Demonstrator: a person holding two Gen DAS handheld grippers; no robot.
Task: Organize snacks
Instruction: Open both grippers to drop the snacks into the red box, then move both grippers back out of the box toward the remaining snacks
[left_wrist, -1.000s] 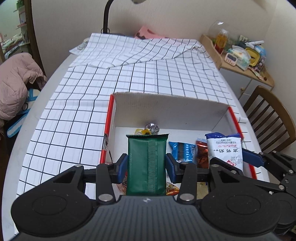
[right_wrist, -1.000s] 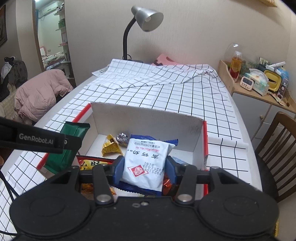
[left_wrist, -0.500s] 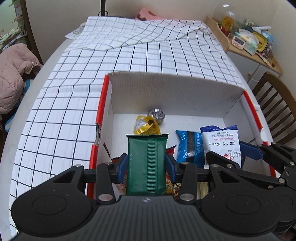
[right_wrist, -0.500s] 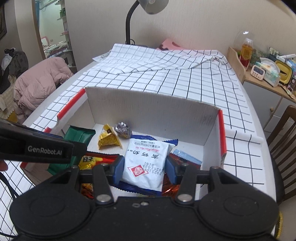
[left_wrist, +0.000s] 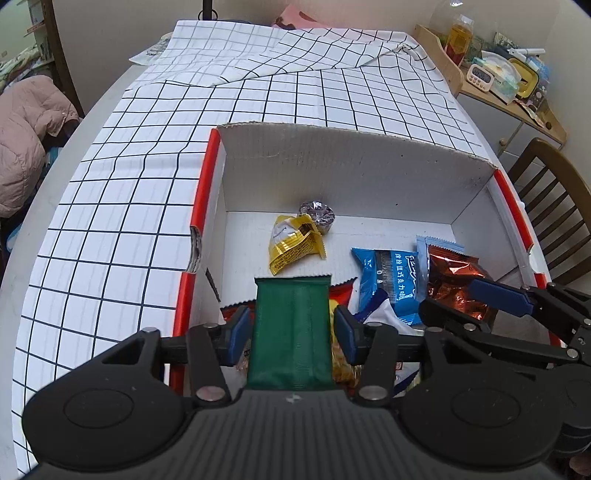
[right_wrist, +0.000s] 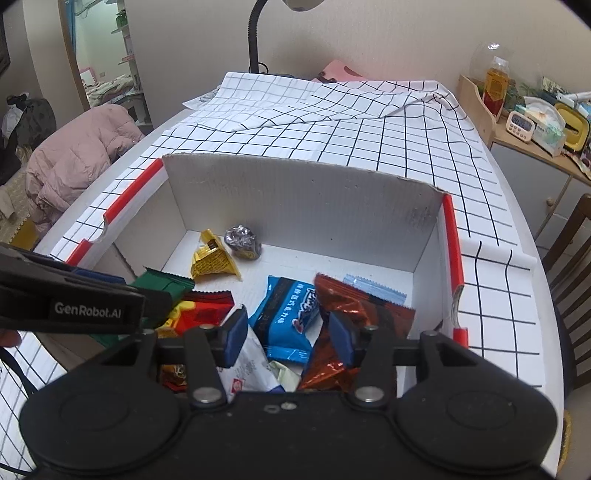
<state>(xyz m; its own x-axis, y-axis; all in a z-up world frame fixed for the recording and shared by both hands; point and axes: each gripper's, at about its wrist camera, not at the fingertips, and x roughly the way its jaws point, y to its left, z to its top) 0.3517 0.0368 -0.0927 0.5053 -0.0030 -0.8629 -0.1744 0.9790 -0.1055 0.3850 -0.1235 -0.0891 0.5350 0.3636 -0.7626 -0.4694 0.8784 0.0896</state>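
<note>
Clamping green packet (left_wrist: 290, 332), left hand-held gripper (left_wrist: 291, 328) over box (left_wrist: 207, 192) near edge, right hand-held gripper (right_wrist: 286, 332) spread, empty.

Green snack packet (left_wrist: 291, 332) held upright over box (left_wrist: 354, 166); white packet (right_wrist: 247, 369) seemingly dropped inside

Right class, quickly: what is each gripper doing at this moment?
Left gripper: shut on the green packet, above the box.
Right gripper: open, holding nothing; white packet lies loose below it.
</note>
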